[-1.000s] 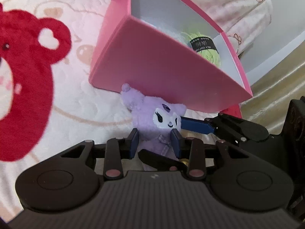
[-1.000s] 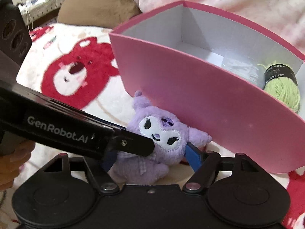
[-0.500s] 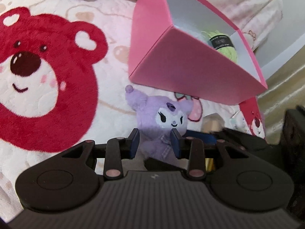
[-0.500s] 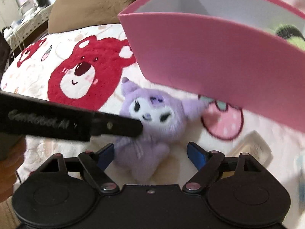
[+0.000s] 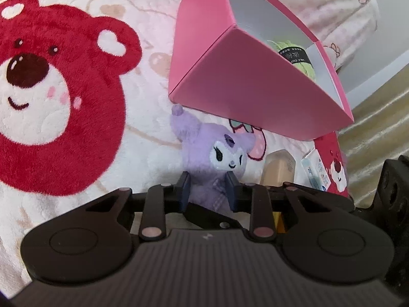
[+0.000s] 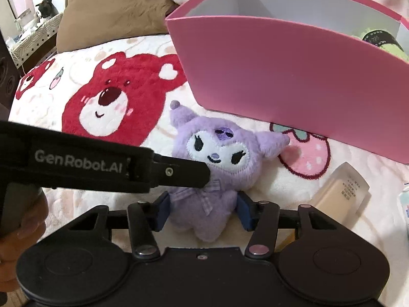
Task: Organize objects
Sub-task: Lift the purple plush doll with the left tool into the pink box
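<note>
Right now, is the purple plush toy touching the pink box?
Apart. The right wrist view shows blanket between the purple plush toy and the bottom edge of the pink box; even its raised ear tip stops short of the wall.

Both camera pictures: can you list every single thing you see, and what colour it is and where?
purple plush doll: one, purple, on blanket before box, between both jaws
pink cardboard box: one, pink, white inside, behind doll
green yarn ball: one, green, black label, inside box
beige bottle: one, beige, lying right of doll
red-bear fleece blanket: one, cream and red, underneath everything
brown pillow: one, brown, far left
left gripper: black, shut on doll
right gripper: black, around doll
</note>
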`<state>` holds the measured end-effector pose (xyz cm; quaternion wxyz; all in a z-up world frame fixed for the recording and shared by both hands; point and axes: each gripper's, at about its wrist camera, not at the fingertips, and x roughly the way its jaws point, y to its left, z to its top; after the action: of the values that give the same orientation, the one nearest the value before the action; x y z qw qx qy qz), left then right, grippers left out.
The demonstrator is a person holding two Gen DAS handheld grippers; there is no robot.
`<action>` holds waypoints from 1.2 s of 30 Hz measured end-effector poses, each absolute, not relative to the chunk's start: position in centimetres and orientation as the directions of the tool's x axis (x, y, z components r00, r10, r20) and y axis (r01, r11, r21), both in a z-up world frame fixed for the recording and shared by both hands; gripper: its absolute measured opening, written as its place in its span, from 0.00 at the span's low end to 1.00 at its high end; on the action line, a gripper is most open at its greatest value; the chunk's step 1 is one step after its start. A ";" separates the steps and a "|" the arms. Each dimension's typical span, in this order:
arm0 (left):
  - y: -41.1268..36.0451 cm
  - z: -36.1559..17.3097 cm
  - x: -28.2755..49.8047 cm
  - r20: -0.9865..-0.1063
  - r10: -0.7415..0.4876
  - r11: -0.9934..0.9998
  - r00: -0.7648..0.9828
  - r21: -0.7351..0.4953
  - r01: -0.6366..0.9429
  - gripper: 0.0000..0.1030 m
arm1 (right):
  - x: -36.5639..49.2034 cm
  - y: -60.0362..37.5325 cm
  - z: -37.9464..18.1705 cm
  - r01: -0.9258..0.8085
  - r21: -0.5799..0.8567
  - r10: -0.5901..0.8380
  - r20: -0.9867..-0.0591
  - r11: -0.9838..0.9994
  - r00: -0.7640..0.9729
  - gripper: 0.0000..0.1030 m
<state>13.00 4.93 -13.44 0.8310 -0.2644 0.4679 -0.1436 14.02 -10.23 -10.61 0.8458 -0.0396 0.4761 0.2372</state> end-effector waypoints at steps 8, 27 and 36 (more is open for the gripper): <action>5.0 -11.6 11.6 -0.695 -0.500 0.824 0.517 -0.566 0.036 0.27 | 12.5 -10.4 -8.7 -0.469 0.149 0.377 -0.815 0.870 0.440 0.54; 3.2 -2.1 7.3 -0.697 -0.456 0.862 0.554 -0.501 0.078 0.27 | 8.0 -12.0 -0.1 -0.607 0.061 0.440 -0.746 0.792 0.499 0.54; 1.5 1.7 9.6 -0.700 -0.411 0.891 0.584 -0.444 0.096 0.27 | 10.1 -12.2 3.1 -0.639 -0.040 0.422 -0.719 0.768 0.552 0.55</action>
<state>9.62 1.54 1.65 0.8709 -0.1824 0.4324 -0.1456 10.13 -12.24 3.06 0.8681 -0.1504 0.3611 0.3056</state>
